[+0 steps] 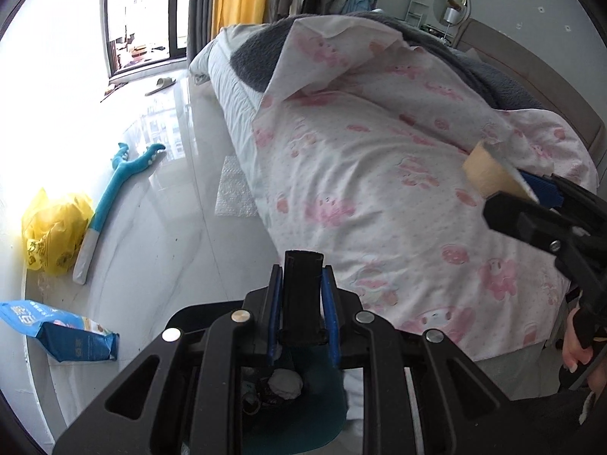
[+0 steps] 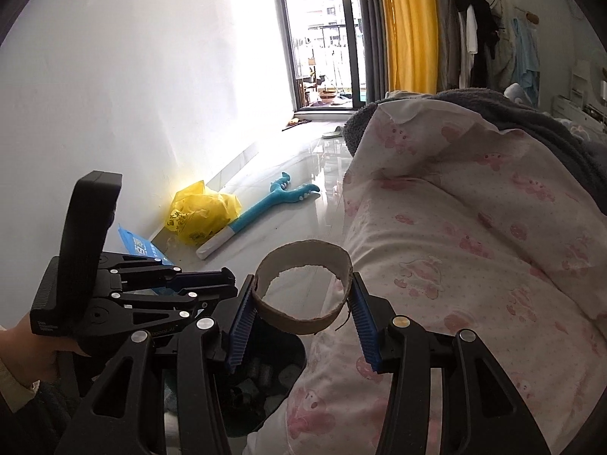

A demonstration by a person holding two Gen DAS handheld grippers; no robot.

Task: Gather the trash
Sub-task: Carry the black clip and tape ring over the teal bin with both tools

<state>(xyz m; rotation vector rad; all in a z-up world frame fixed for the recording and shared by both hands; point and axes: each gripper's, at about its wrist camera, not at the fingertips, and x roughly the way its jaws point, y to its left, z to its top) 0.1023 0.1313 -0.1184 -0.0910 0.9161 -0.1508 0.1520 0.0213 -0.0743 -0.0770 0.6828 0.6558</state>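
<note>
My left gripper (image 1: 303, 295) is shut on the black handle (image 1: 303, 295) of a dark trash bin (image 1: 303, 409) that hangs below it, with crumpled trash inside. My right gripper (image 2: 301, 303) is shut on a brown cardboard tape ring (image 2: 303, 292) and holds it over the edge of the bed, just above the bin (image 2: 265, 383). In the left wrist view the right gripper (image 1: 531, 193) and its cardboard ring (image 1: 489, 170) show at the right, over the quilt.
A bed with a pink-patterned quilt (image 1: 379, 189) fills the right side. On the glossy floor by the wall lie a yellow plastic bag (image 1: 53, 231), a blue plush toy (image 1: 114, 197), a blue packet (image 1: 64, 333) and bubble wrap (image 1: 235, 189).
</note>
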